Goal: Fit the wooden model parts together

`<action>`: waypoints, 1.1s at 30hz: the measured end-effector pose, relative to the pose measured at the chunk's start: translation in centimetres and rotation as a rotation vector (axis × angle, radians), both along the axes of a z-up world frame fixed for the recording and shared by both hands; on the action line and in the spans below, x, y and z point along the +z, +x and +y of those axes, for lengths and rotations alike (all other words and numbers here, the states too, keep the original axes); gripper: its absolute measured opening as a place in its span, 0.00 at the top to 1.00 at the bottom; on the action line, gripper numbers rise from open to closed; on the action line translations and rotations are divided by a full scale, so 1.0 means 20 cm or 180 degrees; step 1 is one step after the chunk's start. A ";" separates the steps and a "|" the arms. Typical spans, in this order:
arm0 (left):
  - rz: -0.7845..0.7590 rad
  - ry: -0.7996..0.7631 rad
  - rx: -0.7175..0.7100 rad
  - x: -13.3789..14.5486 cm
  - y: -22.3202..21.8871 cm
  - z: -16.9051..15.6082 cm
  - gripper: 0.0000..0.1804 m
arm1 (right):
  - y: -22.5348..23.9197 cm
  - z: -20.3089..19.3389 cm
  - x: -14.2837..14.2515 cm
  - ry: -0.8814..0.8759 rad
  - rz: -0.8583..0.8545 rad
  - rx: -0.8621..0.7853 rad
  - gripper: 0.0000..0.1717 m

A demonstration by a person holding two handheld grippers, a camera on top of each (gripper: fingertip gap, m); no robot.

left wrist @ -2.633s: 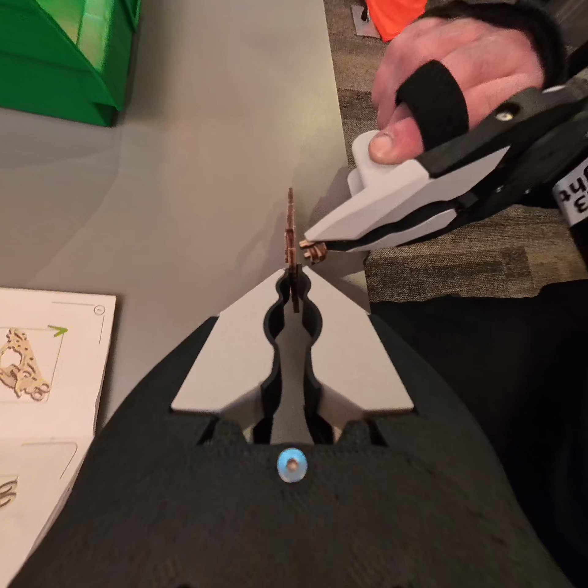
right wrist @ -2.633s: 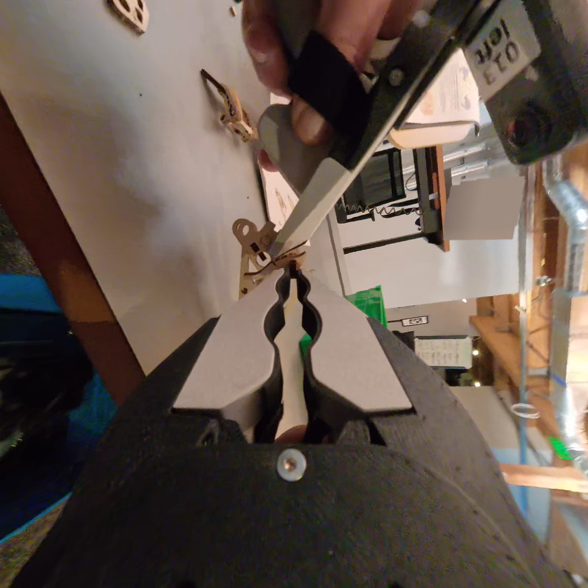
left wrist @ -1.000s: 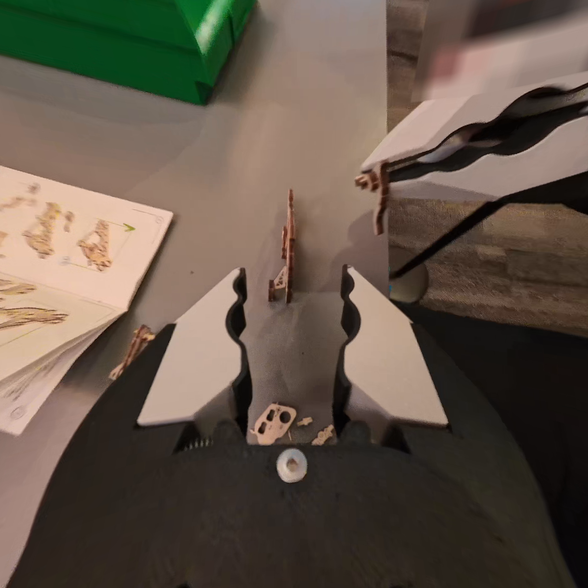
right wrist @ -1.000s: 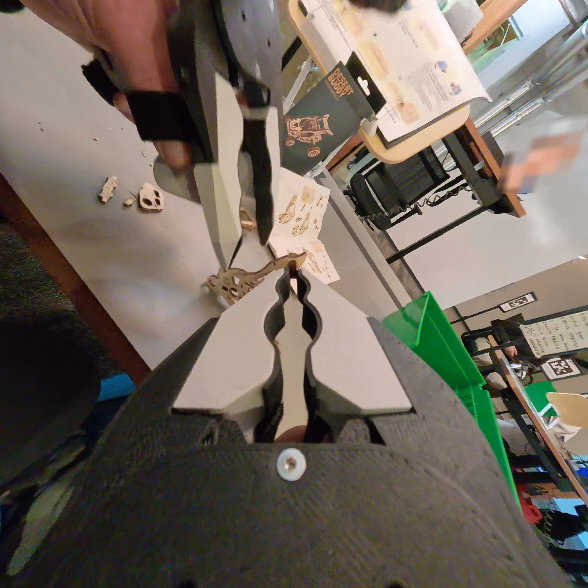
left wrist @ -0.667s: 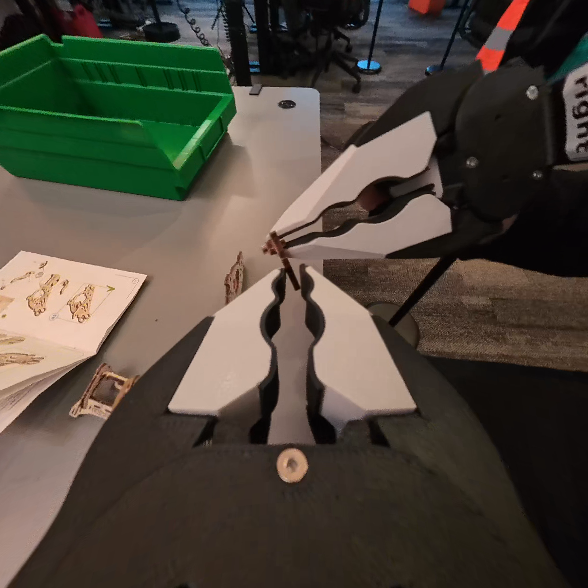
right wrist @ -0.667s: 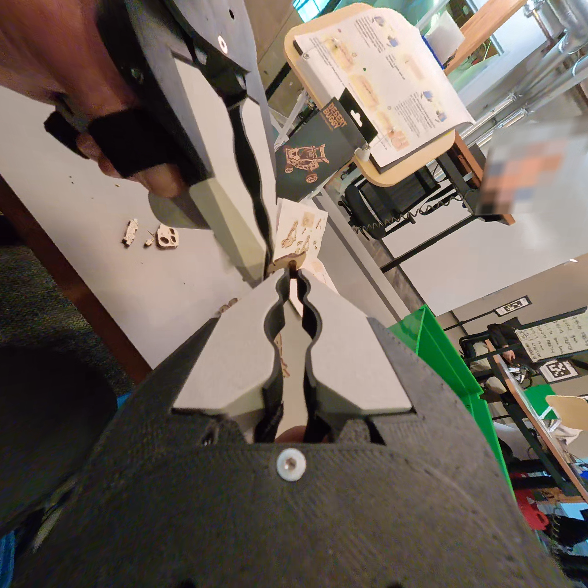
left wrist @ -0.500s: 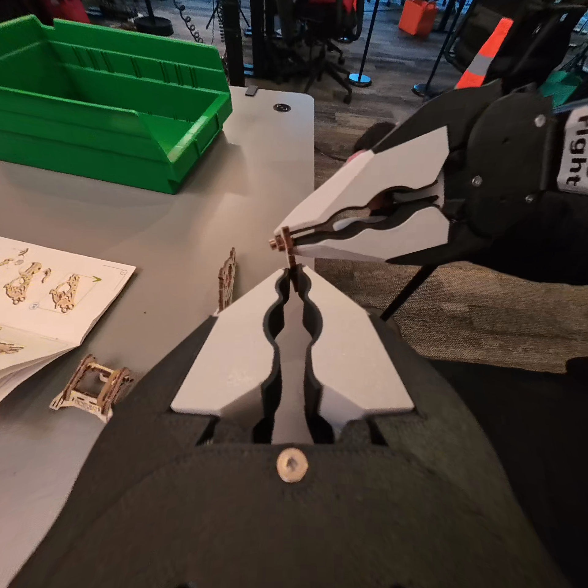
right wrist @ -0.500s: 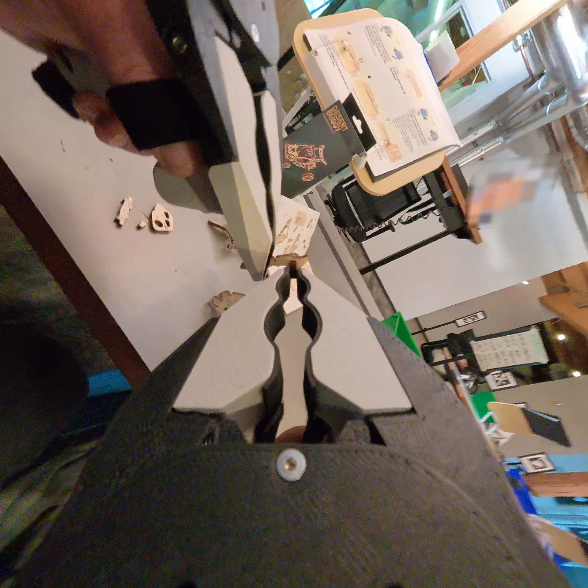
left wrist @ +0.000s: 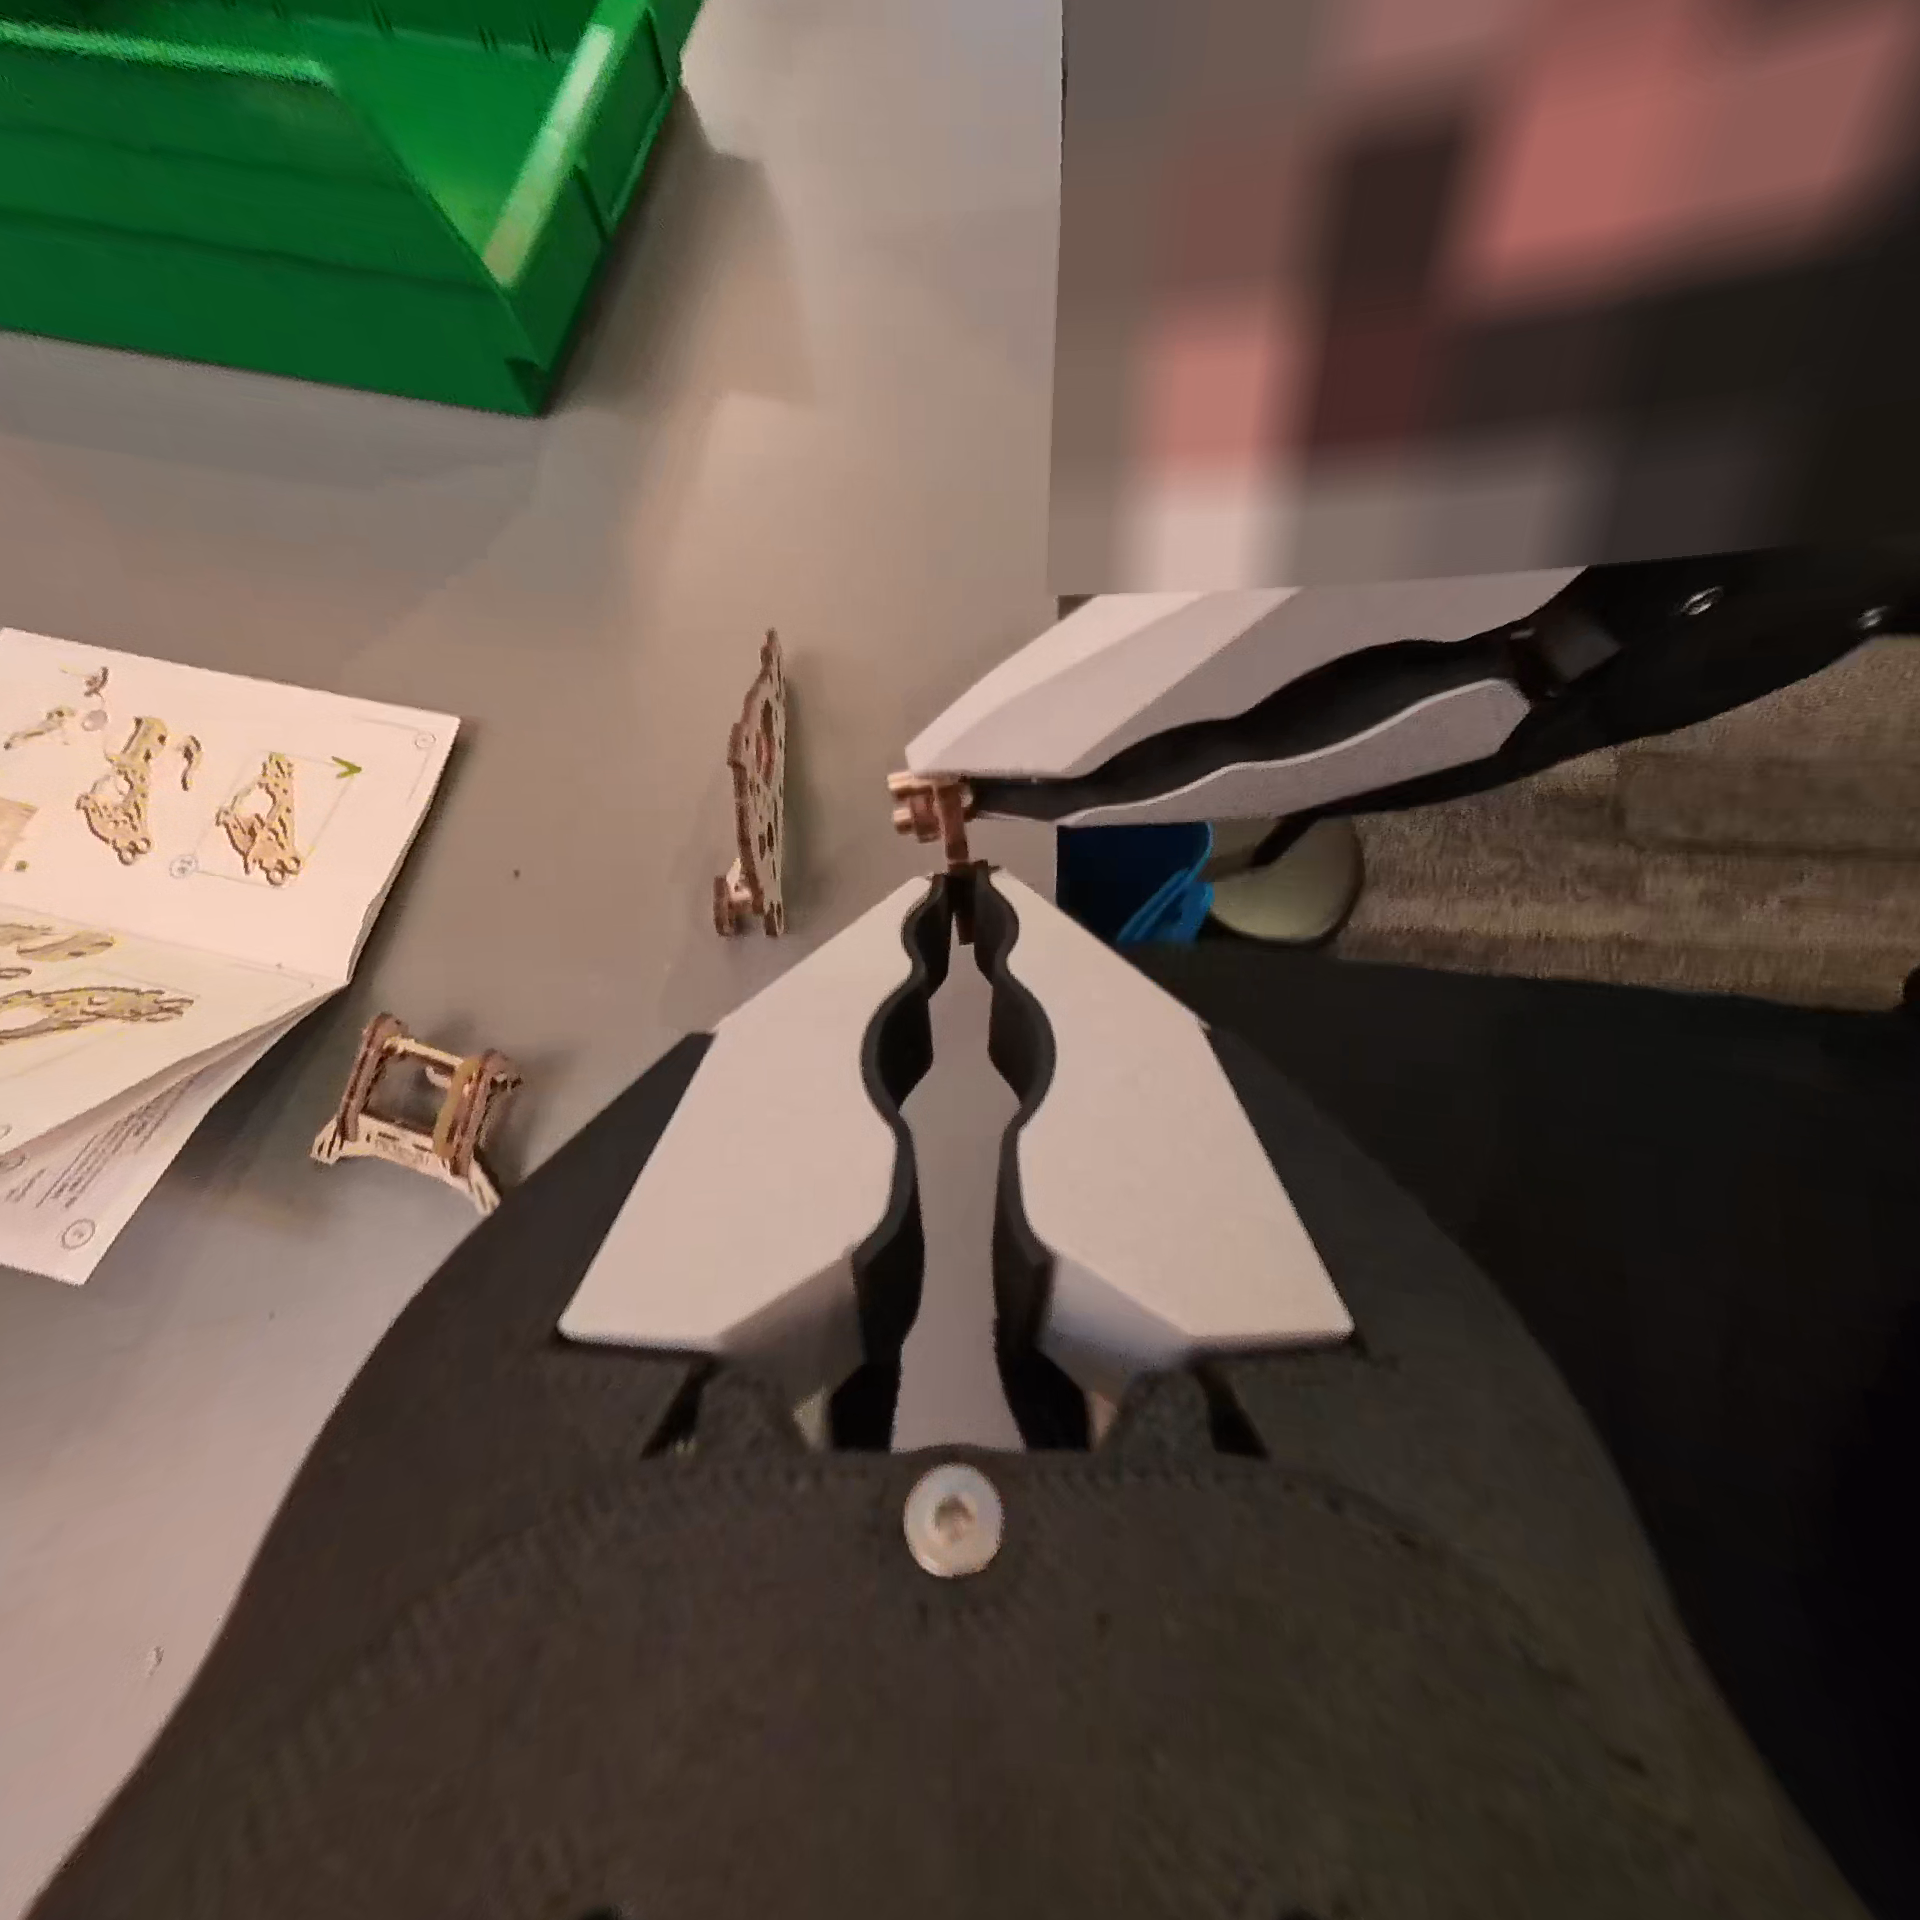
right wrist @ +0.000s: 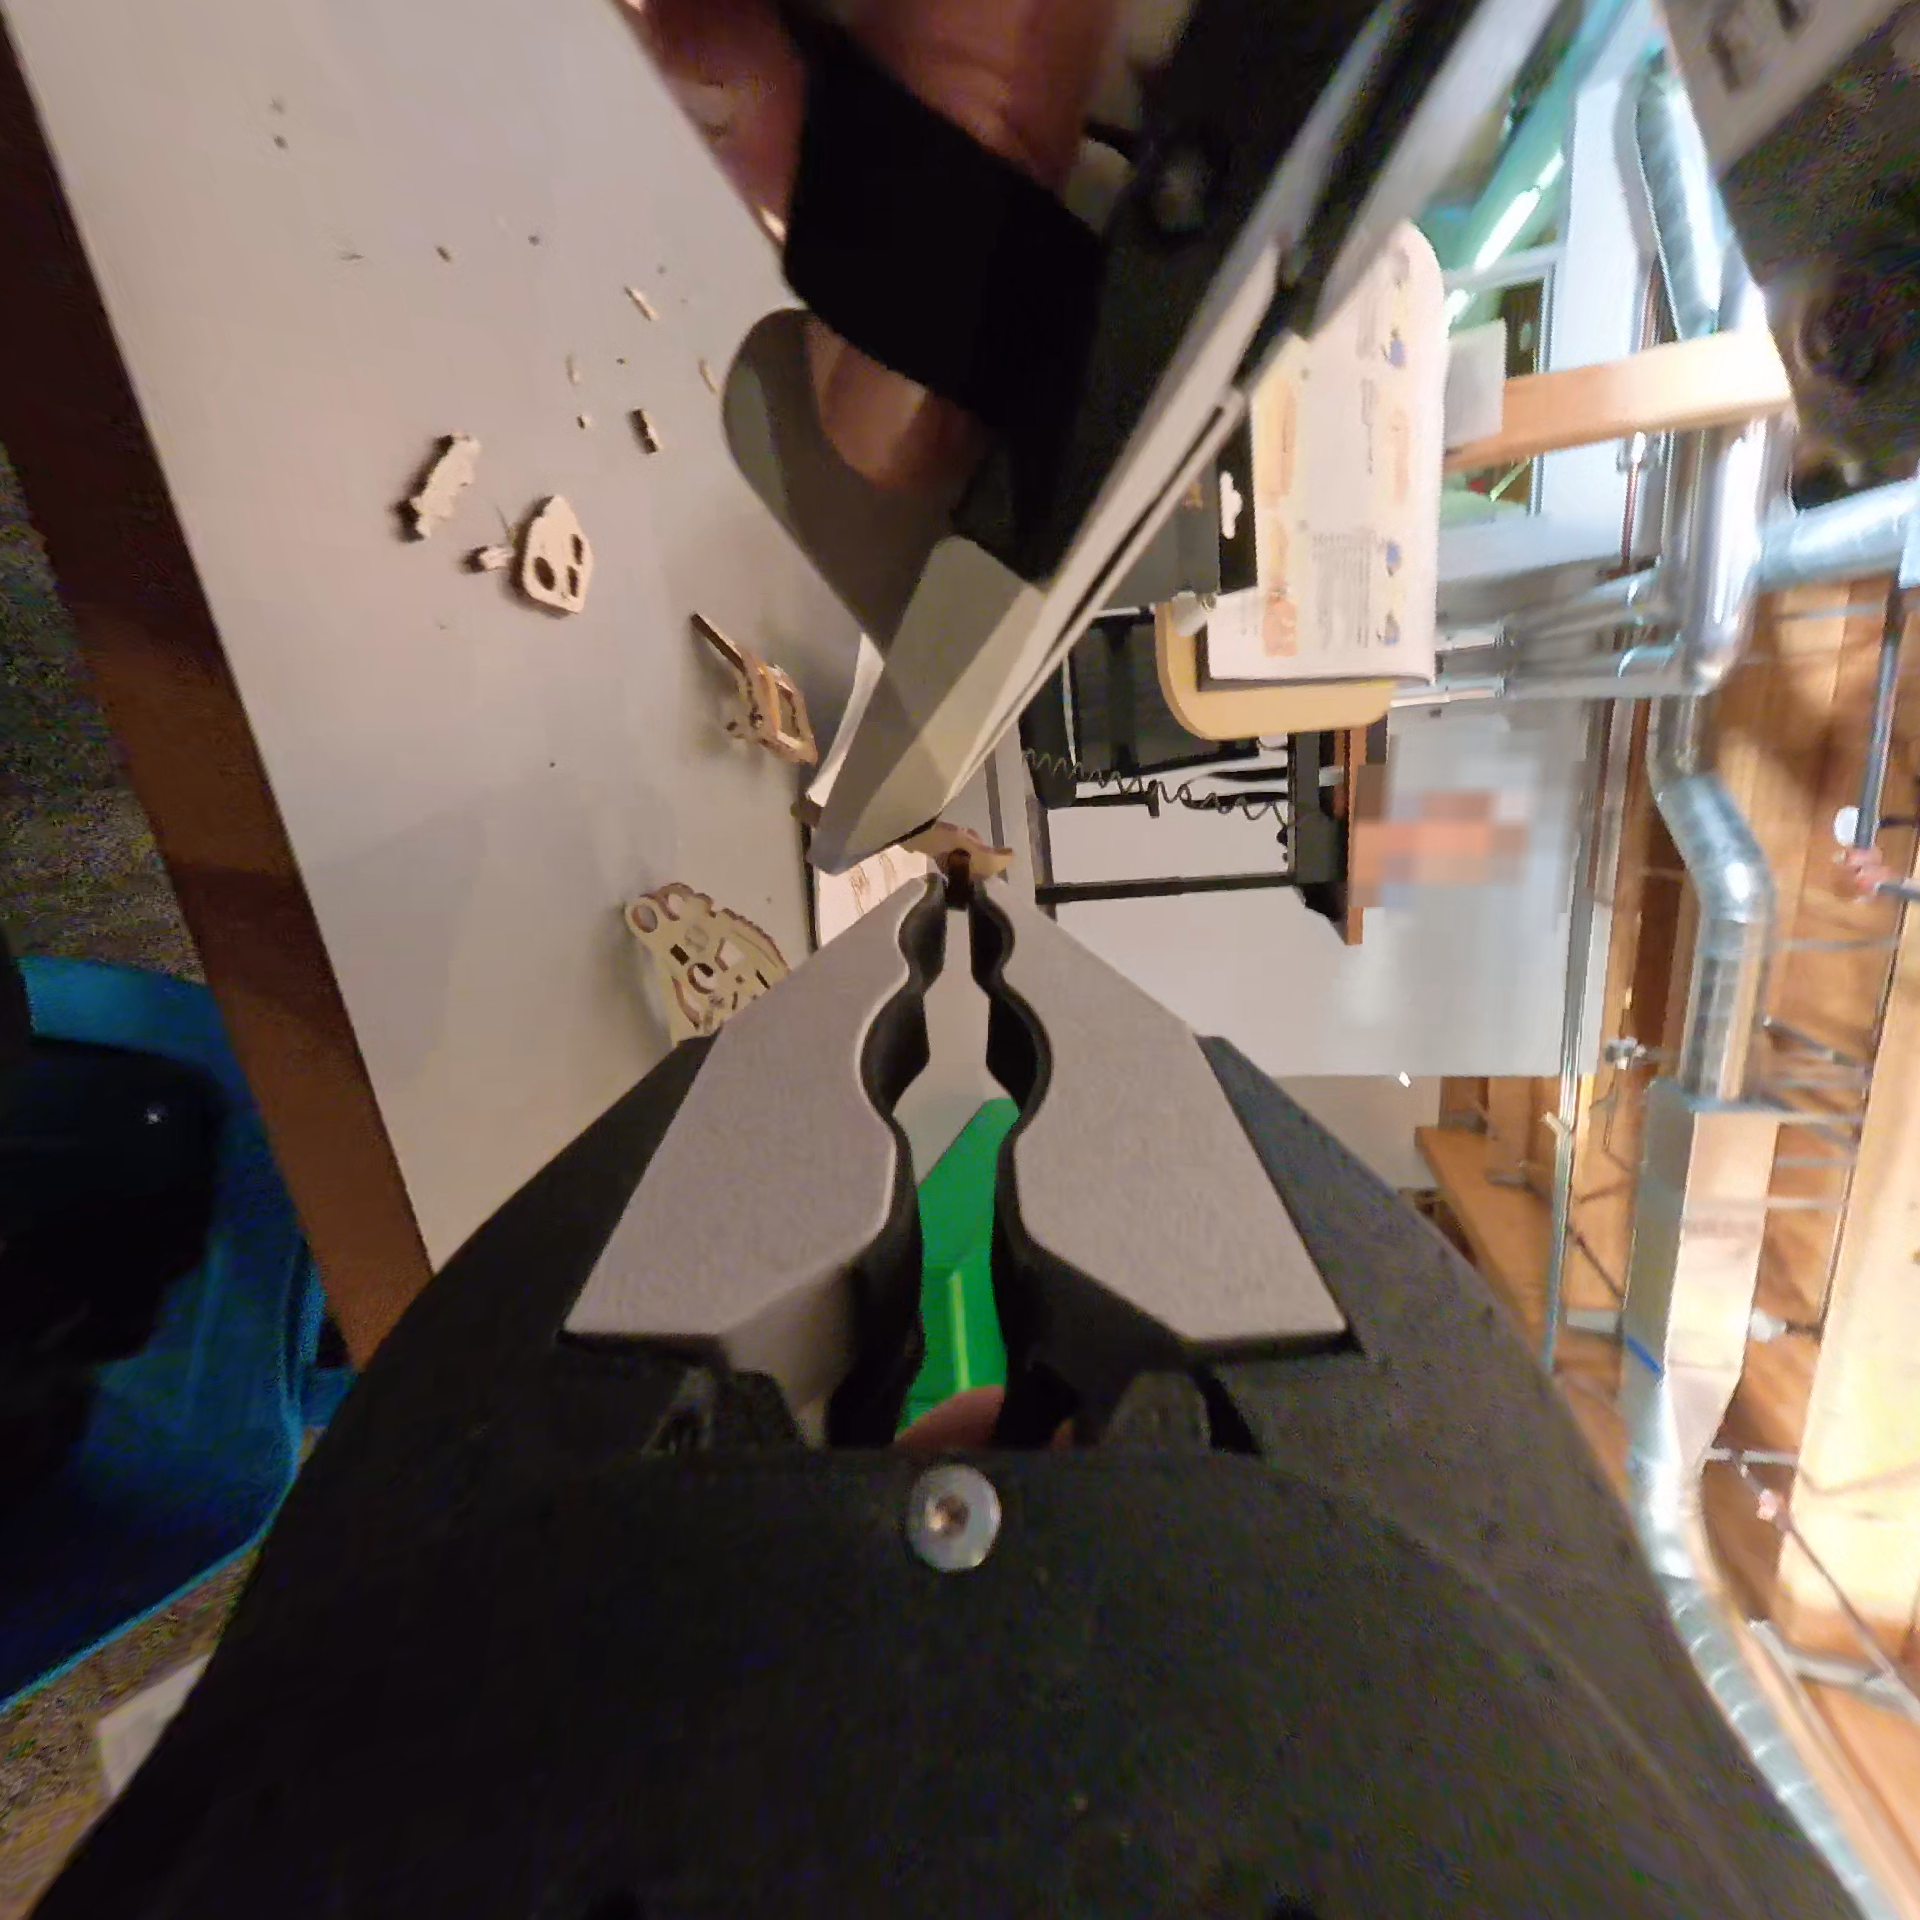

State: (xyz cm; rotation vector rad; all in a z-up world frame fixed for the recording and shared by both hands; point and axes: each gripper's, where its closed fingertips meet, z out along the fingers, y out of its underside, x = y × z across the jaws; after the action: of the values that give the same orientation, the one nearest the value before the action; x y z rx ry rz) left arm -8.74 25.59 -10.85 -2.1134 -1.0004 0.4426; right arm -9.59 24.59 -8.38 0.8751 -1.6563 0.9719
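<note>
A small wooden part (left wrist: 928,808) hangs in the air between both grippers, just off the grey table's (left wrist: 623,582) right edge. My left gripper (left wrist: 961,883) is shut on its thin lower strip. My right gripper (left wrist: 961,798) comes in from the right and is shut on its knobbly upper end. In the right wrist view my right gripper (right wrist: 956,883) pinches a dark peg of the part (right wrist: 971,854), and the left gripper's fingers (right wrist: 914,727) press on its pale end from above. A flat cut-out wooden plate (left wrist: 764,790) lies on the table beside them; it also shows in the right wrist view (right wrist: 707,966).
A small wooden frame assembly (left wrist: 421,1112) lies near an open instruction booklet (left wrist: 187,883). A green bin (left wrist: 312,177) stands at the back left. Loose wooden offcuts (right wrist: 551,551) lie near the table's front edge. Carpet and a blue object (left wrist: 1153,883) lie beyond the right edge. Only a small space, under 4 cm, lies between the two pairs of fingers.
A second ago my left gripper stood open around the flat plate. It left the plate on the table and shut on the lower end of the small part that my right gripper holds.
</note>
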 end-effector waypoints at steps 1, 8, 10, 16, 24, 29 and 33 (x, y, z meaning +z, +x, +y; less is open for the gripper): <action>-0.0072 -0.0078 -0.0009 -0.01 0.01 -0.01 0.99 | 0.01 -0.01 -0.01 0.0049 0.0036 0.0047 0.99; 0.0108 0.0083 0.0090 0.02 -0.03 -0.06 0.99 | 0.01 0.01 0.04 -0.0344 -0.1367 0.0159 0.93; 0.0354 0.0016 0.0005 0.05 -0.03 -0.05 0.99 | 0.04 0.02 0.03 -0.0508 -0.2625 0.0269 0.95; 0.1048 -0.0757 -0.0141 0.08 -0.04 -0.03 0.99 | 0.01 0.04 0.08 -0.0969 -0.5668 0.0790 0.92; 0.1447 -0.1268 -0.0247 0.10 -0.06 -0.02 0.99 | 0.04 0.05 0.11 -0.1042 -0.6706 0.1361 0.99; 0.1371 -0.1594 -0.0223 0.08 -0.07 -0.04 0.99 | 0.02 0.06 0.09 -0.1125 -0.6374 0.1145 0.99; 0.1130 -0.1839 -0.0084 0.06 -0.07 -0.06 0.99 | 0.01 0.05 0.08 -0.1208 -0.5790 0.0764 0.99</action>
State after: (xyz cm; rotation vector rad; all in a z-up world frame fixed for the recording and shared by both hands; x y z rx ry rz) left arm -10.22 24.43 -9.58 -2.4145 -0.6858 1.1600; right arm -9.41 25.61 -6.82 -0.4045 -2.5359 2.5149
